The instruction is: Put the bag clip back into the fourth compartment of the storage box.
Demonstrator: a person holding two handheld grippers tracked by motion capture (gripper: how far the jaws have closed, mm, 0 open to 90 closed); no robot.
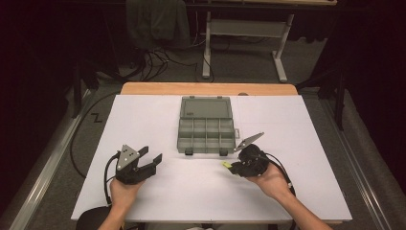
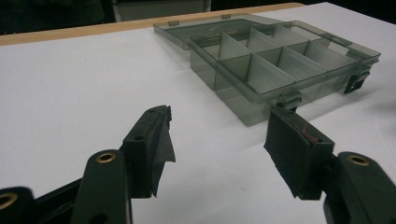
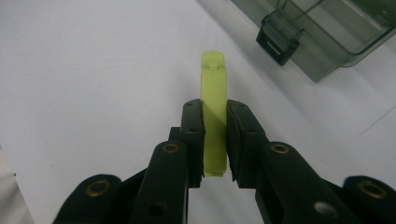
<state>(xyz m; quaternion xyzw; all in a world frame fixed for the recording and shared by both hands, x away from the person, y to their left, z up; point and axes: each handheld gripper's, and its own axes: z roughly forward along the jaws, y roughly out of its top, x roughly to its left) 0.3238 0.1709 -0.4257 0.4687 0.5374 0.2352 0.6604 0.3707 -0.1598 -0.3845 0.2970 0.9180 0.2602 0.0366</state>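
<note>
Jaws of the right gripper (image 3: 215,140) squeeze a flat yellow-green piece (image 3: 214,100), and its rounded end sticks out past the tips, above the white table (image 1: 297,191). Just ahead of this gripper and off to one side sits the grey box (image 1: 207,125), its lid lying flat and its little rooms showing. The left gripper (image 2: 217,140) has its jaws spread wide with nothing between them. The box lies ahead of it, close to one tip.

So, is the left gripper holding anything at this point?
No, the left gripper has its jaws spread wide with bare white table between them.
</note>
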